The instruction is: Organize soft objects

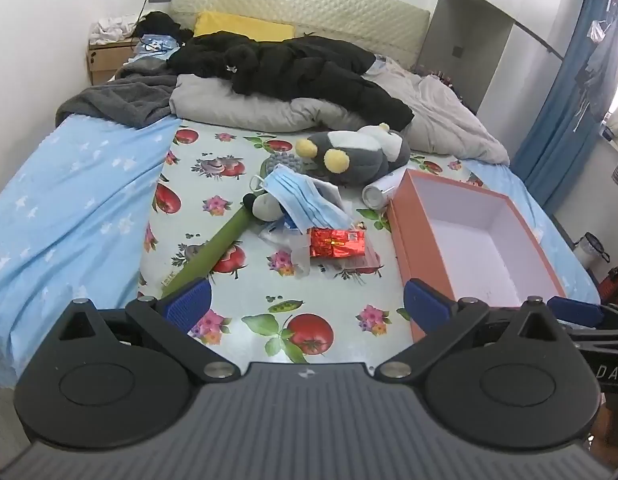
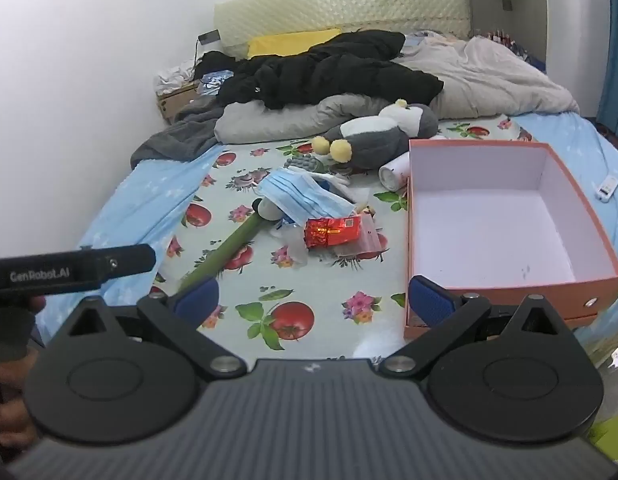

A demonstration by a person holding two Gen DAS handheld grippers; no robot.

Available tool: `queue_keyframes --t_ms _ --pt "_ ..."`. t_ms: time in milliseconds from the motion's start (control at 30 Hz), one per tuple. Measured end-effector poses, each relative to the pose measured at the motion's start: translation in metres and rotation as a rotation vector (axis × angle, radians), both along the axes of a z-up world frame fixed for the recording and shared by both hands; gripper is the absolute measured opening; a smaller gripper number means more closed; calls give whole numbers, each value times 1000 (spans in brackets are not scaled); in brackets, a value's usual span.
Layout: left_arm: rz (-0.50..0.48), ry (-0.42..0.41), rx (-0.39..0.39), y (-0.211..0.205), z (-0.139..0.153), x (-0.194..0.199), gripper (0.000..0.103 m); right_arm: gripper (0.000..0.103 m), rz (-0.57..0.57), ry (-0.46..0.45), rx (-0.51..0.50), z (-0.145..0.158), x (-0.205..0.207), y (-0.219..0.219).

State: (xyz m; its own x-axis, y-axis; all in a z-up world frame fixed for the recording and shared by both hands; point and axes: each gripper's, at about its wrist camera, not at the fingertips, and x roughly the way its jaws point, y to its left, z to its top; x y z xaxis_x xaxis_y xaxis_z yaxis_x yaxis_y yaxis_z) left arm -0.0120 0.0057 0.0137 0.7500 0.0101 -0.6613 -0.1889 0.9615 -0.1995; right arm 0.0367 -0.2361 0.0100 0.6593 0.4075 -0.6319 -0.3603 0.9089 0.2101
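Clutter sits in the middle of the fruit-patterned cloth (image 1: 301, 328) on my bed; a blue face mask (image 1: 305, 196) lies on top of the heap, draped over a small black-and-white soft toy (image 1: 265, 206); a shiny red packet (image 1: 336, 242) rests just near of it on some clear plastic bags (image 1: 293, 248); a long green tube (image 1: 213, 254) runs from the heap toward the near left, ending beside my left tool's left finger. Farther back a grey and white plush penguin (image 1: 357, 152) with yellow feet lies on its side, touching a white cylinder (image 1: 383, 192) on its right. The orange box (image 2: 517, 292) with a white inside stands open and empty to the right of the heap, its near corner just by my right fingers.

My left gripper (image 1: 307, 304) hovers over the near edge of the cloth, jaws spread wide with nothing between them; my right gripper (image 2: 313, 298) hangs the same way, jaws fully apart and holding nothing.

At the far end a black jacket (image 1: 301, 68) sprawls over a grey quilt (image 1: 441, 120); a yellow pillow (image 1: 241, 26) leans against the padded headboard (image 1: 309, 0); a dark grey blanket (image 1: 121, 100) bunches at the far left on the light blue sheet (image 1: 69, 200).
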Motion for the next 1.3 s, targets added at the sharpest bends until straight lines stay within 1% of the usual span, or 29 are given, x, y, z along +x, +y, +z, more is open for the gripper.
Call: queue_keyframes --t_ms 267,467,767,1000,1100,1300 --pt "15 -13 -14 3 -4 -7 103 103 16 -16 -19 7 3 6" --pt "37 -5 -43 14 -9 -11 103 103 13 -6 -47 4 2 16" --pt "81 3 -62 25 -10 -16 103 103 12 12 -40 2 -1 22" --pt "54 19 -31 18 -8 -19 103 103 0 19 -35 -4 -7 18" --pt "48 18 -46 16 -9 -18 103 103 -9 12 -32 -4 -10 14" --pt "43 19 -36 8 -10 -20 103 103 -21 -13 -28 2 -14 11"
